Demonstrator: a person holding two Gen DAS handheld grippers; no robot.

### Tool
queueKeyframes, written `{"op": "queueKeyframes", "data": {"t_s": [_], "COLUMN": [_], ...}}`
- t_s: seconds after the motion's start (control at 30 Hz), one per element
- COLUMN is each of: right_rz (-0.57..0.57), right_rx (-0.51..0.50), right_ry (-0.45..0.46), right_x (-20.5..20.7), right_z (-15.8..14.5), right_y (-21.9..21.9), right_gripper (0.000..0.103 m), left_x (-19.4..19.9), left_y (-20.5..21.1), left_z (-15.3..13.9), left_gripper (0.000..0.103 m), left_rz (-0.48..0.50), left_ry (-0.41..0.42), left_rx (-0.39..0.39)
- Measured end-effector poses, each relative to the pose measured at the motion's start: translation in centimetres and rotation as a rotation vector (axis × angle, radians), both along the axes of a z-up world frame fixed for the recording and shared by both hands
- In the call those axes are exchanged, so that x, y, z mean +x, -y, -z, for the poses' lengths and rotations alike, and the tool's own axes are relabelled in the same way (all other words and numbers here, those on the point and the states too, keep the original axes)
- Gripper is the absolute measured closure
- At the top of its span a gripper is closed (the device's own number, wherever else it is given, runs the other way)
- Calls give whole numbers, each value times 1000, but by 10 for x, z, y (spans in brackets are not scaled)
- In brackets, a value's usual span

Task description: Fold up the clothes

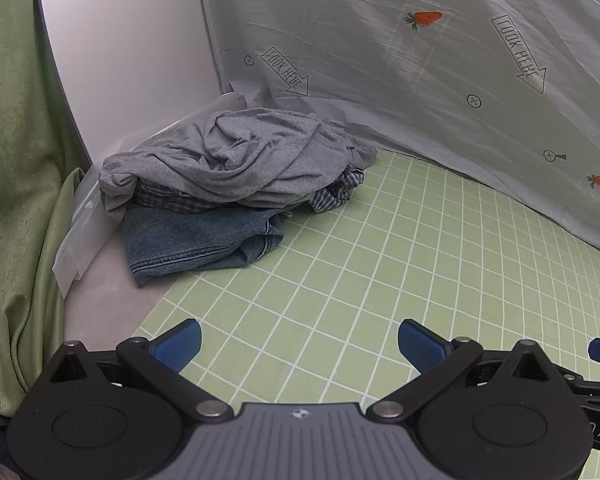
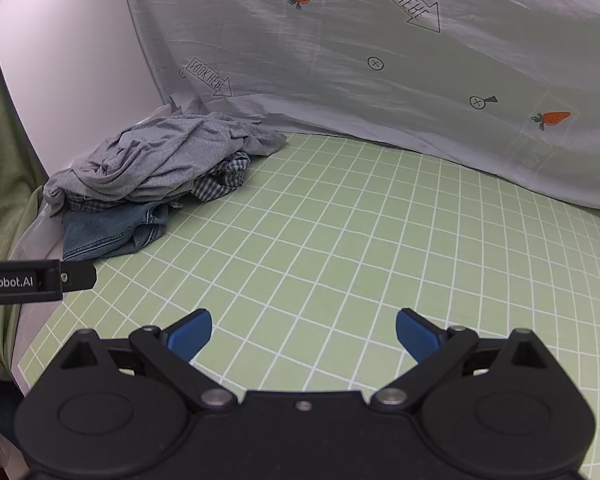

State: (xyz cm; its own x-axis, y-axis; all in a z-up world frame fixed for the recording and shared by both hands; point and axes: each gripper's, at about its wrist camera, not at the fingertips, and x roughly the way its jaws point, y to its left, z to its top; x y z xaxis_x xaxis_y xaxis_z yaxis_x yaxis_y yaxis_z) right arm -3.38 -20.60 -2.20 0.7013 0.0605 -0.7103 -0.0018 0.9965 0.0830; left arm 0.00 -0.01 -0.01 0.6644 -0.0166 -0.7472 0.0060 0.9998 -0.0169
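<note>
Ahead-left of both hand-held grippers (image 1: 300, 344) (image 2: 304, 334), well apart: clothes pile (image 1: 228, 176); jaws spread, empty.

At left of the frame a heather-grey top (image 1: 236, 156) lies over a blue-and-white checked shirt (image 1: 336, 194) and faded blue jeans (image 1: 196, 240). The mat (image 1: 380, 280) is pale green with a white grid. The sheet (image 1: 420, 60) across the top is light grey, printed with orange carrots and black outlined arrows. The curtain (image 1: 8, 160) at far left is green. The pads (image 1: 178, 346) are blue.
</note>
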Motion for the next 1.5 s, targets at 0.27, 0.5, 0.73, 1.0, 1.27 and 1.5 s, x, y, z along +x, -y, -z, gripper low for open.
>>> {"op": "queueKeyframes", "data": {"t_s": [0.27, 0.5, 0.73, 1.0, 1.27, 1.5], "right_rz": [2, 3, 5, 7, 12, 17], "right_rx": [7, 13, 13, 17, 21, 20], "right_ry": [0, 0, -7, -13, -18, -16], "right_x": [-1, -1, -1, 0, 1, 1], "right_z": [1, 2, 3, 4, 4, 3], "right_y": [1, 2, 4, 6, 7, 8], "right_gripper": [3, 3, 3, 3, 3, 3], "left_x": [-2, 4, 2, 3, 2, 2], "left_y": [3, 7, 8, 7, 6, 6], "left_z": [0, -3, -1, 0, 1, 2], "left_gripper": [0, 0, 0, 0, 0, 0], "left_rz": [-8, -2, 2, 2, 7, 7], "left_ry": [0, -5, -7, -11, -13, -14], "left_rx": [10, 13, 12, 15, 13, 13]}}
